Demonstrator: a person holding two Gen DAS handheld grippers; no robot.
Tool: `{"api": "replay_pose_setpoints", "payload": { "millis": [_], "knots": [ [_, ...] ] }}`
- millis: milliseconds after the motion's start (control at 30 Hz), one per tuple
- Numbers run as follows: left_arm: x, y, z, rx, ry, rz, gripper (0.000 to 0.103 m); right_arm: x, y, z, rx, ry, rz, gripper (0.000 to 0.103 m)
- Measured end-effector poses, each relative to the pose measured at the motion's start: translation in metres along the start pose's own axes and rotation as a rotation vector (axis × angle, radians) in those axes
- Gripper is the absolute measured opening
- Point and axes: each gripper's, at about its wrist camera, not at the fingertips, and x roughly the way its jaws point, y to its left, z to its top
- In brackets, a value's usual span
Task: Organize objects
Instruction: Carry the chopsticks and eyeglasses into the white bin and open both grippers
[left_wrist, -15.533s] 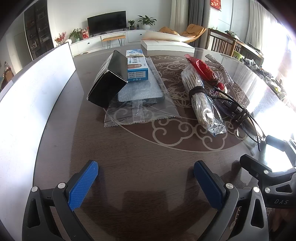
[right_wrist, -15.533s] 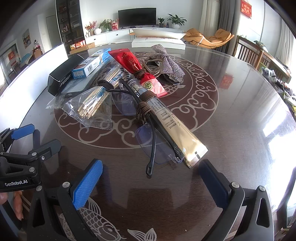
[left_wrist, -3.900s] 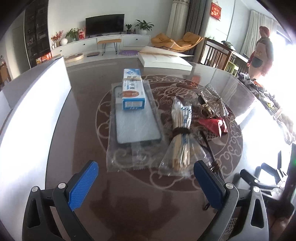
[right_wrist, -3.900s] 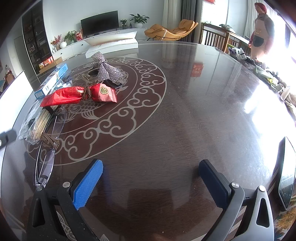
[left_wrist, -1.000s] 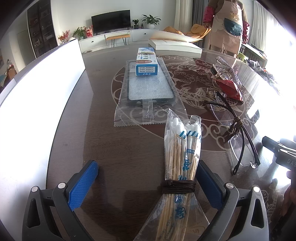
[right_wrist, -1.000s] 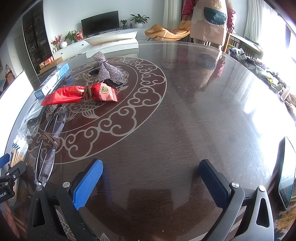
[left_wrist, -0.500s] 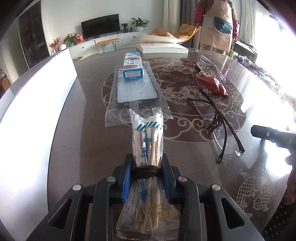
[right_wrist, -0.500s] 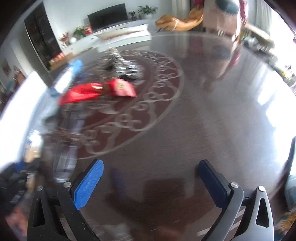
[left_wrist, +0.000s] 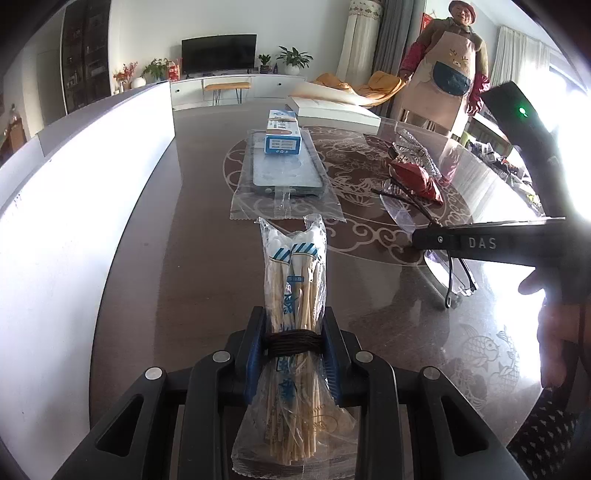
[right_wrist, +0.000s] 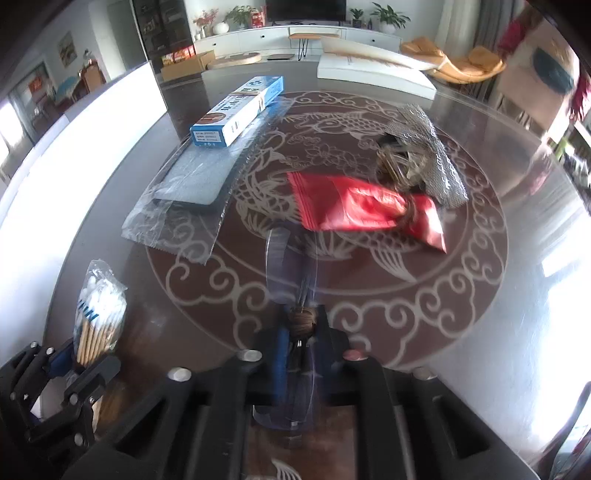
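plastic-bagged swab bundle (left_wrist: 293, 295) clamped in left tongs (left_wrist: 294, 345) | right tongs (right_wrist: 300, 347) clamped on glasses (right_wrist: 295, 266)

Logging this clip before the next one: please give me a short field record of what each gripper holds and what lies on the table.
left gripper: shut on clear bag of wooden cotton swabs, gripped at its brown tie
right gripper: shut on clear-lens glasses with dark arms, gripped at a brown tie
dark patterned glass table: holds blue and white carton on a bagged dark phone case, red foil packet, silver mesh pouch
bystander: person in apron beyond the table
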Motion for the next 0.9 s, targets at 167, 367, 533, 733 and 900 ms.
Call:
{"api": "replay_pose_setpoints", "payload": {
  "millis": [167,367,533,733,900],
  "knots": [
    [-0.021,-0.003,0.004,-0.037,-0.040,-0.074,0.029,-0.032,-0.023,-0.018,0.092,-0.043,0.079,0.012],
    [-0.085,0.013,0.025,-0.090,-0.135,-0.153,0.029,-0.091,0.006,0.000,0.084,-0.144,0.201,0.012],
    [-0.155,0.069,0.031,-0.127,-0.244,-0.042,0.029,-0.137,0.099,0.027,-0.059,-0.229,0.374,0.012],
    [-0.201,0.164,0.013,-0.229,-0.247,0.215,0.029,-0.145,0.205,0.027,-0.197,-0.182,0.590,0.012],
    [-0.191,0.227,0.000,-0.294,-0.162,0.407,0.030,-0.121,0.283,0.023,-0.332,-0.129,0.605,0.015]
  ]
}}
